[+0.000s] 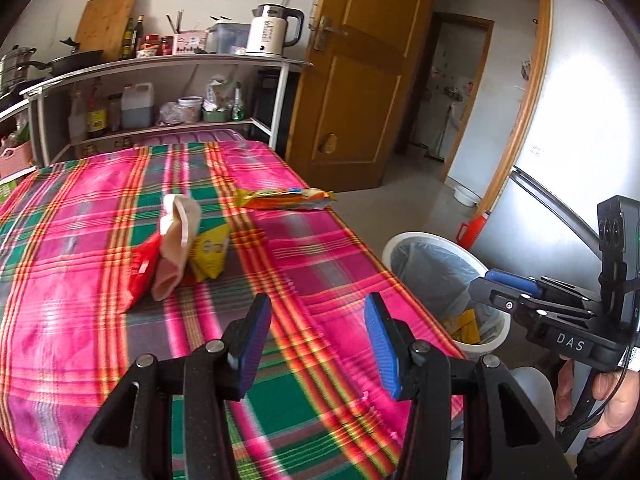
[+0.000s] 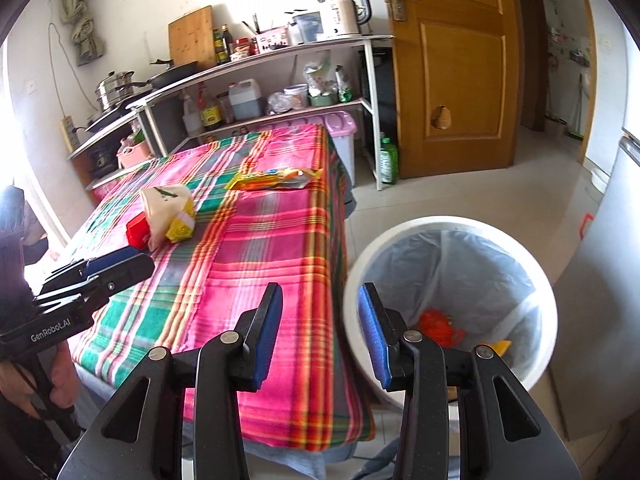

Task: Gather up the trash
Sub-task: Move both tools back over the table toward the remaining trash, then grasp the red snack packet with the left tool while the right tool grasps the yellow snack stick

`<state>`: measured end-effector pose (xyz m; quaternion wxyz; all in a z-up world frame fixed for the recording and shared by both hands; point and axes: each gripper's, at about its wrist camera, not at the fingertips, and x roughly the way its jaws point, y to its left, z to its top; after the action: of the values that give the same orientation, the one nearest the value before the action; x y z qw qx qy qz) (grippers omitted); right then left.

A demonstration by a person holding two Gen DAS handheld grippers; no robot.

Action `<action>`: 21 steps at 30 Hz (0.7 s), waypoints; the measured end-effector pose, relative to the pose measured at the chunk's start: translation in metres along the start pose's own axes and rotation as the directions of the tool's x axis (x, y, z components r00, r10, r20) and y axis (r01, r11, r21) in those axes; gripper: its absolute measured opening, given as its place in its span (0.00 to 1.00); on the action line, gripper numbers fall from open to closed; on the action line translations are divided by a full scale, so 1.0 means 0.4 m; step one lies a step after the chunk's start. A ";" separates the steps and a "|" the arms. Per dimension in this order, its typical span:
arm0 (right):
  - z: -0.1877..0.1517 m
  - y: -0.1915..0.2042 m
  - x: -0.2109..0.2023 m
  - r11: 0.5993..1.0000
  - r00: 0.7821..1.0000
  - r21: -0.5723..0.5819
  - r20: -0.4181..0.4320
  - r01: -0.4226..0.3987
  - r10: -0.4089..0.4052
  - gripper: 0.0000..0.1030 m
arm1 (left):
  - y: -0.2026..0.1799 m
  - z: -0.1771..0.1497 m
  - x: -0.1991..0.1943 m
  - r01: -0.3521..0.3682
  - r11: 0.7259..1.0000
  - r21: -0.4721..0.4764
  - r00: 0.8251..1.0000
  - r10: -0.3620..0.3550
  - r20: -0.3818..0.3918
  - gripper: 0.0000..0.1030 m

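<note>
The left gripper (image 1: pixel 316 322) has its jaws released, w/ nothing between the blue pads (image 1: pixel 256 334); it hangs over the near part of the bench (image 1: pixel 80 300), which is covered by a pink, green and grey checked cloth. The right gripper (image 2: pixel 320 316) also has its jaws spread apart and empty. It is above the bench's right edge, w/ one pad over the cloth and the other over the rim of the bin (image 2: pixel 548 320).

The trash is in 2 places. On the bench, approx. in the middle, there is a small pile: a red packet (image 1: pixel 140 272), a cream-pink pouch (image 1: pixel 176 248) leaning over it, and a yellow packet (image 1: pixel 210 256) touching the pouch on the right. Further back, near the bench's right edge and apart from the pile, a long yellow-orange wrapper (image 1: pixel 286 198) lies flat.

The white bin stands on the floor just beside the bench's right side. It has a clear plastic liner, and at the bottom I see an orange net-like thing (image 2: pixel 438 326) and a yellow piece (image 2: pixel 500 346).

Behind the bench there is a white shelf (image 1: pixel 160 64) w/ a kettle (image 1: pixel 270 30), a cutting board (image 1: pixel 106 20), bottles, a pan etc. To the right of it a wooden door (image 1: pixel 356 80) stands open.
</note>
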<state>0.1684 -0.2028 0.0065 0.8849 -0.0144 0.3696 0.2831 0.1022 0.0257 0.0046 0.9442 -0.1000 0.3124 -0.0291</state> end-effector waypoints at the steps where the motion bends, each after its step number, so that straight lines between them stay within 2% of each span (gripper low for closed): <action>1: 0.002 0.006 0.004 1.000 1.000 -0.003 -0.003 -0.006 0.006 0.40 | 0.009 0.001 -0.003 -0.011 1.000 -0.005 1.000 0.011 0.003 0.49; 6: 0.014 0.035 0.025 0.999 1.000 -0.030 -0.006 -0.024 0.024 0.40 | 0.064 -0.001 -0.019 -0.068 0.997 -0.031 0.998 0.068 0.014 0.49; 10: 0.029 0.053 0.043 0.998 0.999 -0.047 -0.010 -0.037 0.037 0.50 | 0.113 -0.002 -0.023 -0.119 0.991 -0.056 0.993 0.120 0.017 0.49; 17: 0.050 0.078 0.077 0.996 0.999 -0.066 -0.020 -0.052 0.050 0.51 | 0.193 0.004 -0.006 -0.209 0.974 -0.085 0.978 0.210 -0.003 0.54; 21: 0.059 0.086 0.096 0.996 0.998 -0.074 -0.029 -0.054 0.052 0.51 | 0.226 0.007 0.021 -0.229 0.969 -0.090 0.973 0.227 -0.036 0.54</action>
<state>0.1877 -0.1495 0.0044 0.8709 -0.0416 0.3708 0.3198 0.1098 0.1137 -0.0168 0.9316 -0.1070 0.3346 0.0930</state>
